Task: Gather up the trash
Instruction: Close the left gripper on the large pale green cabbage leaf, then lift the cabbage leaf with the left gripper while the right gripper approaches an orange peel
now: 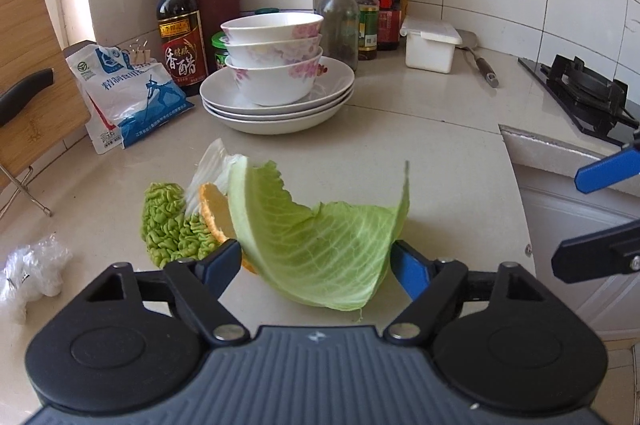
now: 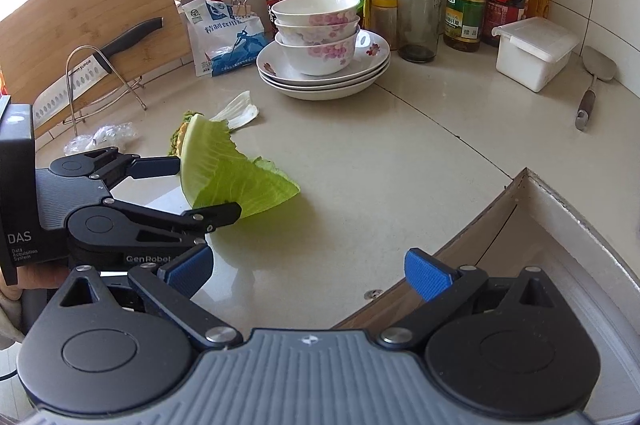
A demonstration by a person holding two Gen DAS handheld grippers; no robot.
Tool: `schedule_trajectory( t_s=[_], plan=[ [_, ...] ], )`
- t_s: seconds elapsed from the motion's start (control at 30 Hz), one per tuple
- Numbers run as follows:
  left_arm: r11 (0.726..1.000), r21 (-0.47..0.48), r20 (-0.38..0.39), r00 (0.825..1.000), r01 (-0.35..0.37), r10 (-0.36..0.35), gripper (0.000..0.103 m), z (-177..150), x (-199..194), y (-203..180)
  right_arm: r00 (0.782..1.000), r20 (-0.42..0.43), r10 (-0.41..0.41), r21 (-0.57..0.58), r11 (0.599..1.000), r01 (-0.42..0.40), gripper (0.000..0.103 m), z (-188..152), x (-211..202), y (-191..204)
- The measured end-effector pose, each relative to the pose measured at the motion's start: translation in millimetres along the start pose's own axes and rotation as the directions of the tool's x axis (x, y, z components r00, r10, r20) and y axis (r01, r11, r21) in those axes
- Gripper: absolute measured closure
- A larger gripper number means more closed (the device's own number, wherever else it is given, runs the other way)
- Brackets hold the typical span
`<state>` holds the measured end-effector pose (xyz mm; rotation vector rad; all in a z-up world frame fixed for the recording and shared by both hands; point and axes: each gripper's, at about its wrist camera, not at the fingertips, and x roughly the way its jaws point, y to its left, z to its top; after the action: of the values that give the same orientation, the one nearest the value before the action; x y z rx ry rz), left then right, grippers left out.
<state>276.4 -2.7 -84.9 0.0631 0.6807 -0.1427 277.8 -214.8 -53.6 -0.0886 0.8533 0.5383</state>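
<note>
Several scraps sit bunched on the counter (image 2: 380,153): a broad cabbage leaf (image 1: 320,237), an orange peel (image 1: 214,213) tucked just left of it, a curly green piece (image 1: 168,225) beyond that, and a white stem piece (image 2: 240,111) farther back. Our left gripper (image 1: 316,263) has its jaws set wide around the leaf, the pads against its edges (whether they truly pinch we cannot tell). Our right gripper (image 2: 308,275) hangs open and empty near the sink cutout (image 2: 520,225). We judge the floppy leaf could fold and slip free, leaving the peel behind.
</note>
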Motion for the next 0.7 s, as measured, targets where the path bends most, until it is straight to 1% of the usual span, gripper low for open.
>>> schedule_trajectory(
  t_s=[0.07,0.13,0.17,0.33,0.4,0.43,0.47,0.53,0.6,0.63,0.7],
  plan=[
    [1.000,-0.011,0.000,1.000,-0.002,0.002,0.034,1.8,-1.1,3.2,1.000,-0.002,0.001,0.001,1.000,-0.001,0.000,-0.8,0.8,0.2],
    [0.999,-0.036,-0.011,1.000,0.003,-0.003,0.036,3.0,-2.1,6.9,1.000,-0.003,0.004,0.002,1.000,-0.004,0.000,-1.5,0.8,0.9],
    [0.999,-0.042,-0.013,1.000,0.006,-0.007,0.039,2.9,-2.7,8.4,1.000,-0.003,0.007,0.002,1.000,-0.007,0.000,-1.5,0.7,1.0],
    [0.998,-0.058,-0.016,1.000,0.010,-0.011,0.045,-0.6,-1.4,15.0,1.000,-0.005,0.015,-0.001,1.000,-0.015,0.000,-0.2,2.8,2.3],
    [0.998,-0.068,-0.011,1.000,0.008,-0.009,0.055,0.6,-1.3,18.6,1.000,-0.011,0.018,-0.012,1.000,-0.018,0.000,0.2,4.8,4.3],
    [0.998,-0.063,-0.008,1.000,-0.001,0.000,0.073,2.1,-1.8,19.9,1.000,-0.015,0.017,-0.021,1.000,-0.017,0.000,0.3,6.2,6.1],
    [0.998,-0.057,-0.016,1.000,-0.013,0.012,0.086,3.8,-1.1,21.7,1.000,-0.020,0.016,-0.031,0.999,-0.016,0.000,0.5,7.9,8.0],
    [0.997,-0.073,-0.027,1.000,0.002,-0.004,0.086,5.5,1.0,29.4,1.000,-0.024,0.015,-0.047,0.999,-0.016,0.000,0.9,9.8,11.1],
    [0.996,-0.090,-0.055,0.998,0.010,-0.015,0.084,5.5,5.5,35.0,0.999,-0.025,0.019,-0.052,0.998,-0.021,0.000,1.7,11.0,12.5],
    [0.996,-0.094,-0.064,0.998,0.010,-0.016,0.081,5.4,7.0,37.0,0.999,-0.024,0.021,-0.053,0.998,-0.023,0.000,2.2,11.2,12.8],
    [0.993,-0.114,-0.060,0.998,0.030,-0.037,0.068,4.6,7.5,42.0,0.999,-0.020,0.026,-0.052,0.998,-0.027,0.000,3.2,11.0,12.8]
  ],
)
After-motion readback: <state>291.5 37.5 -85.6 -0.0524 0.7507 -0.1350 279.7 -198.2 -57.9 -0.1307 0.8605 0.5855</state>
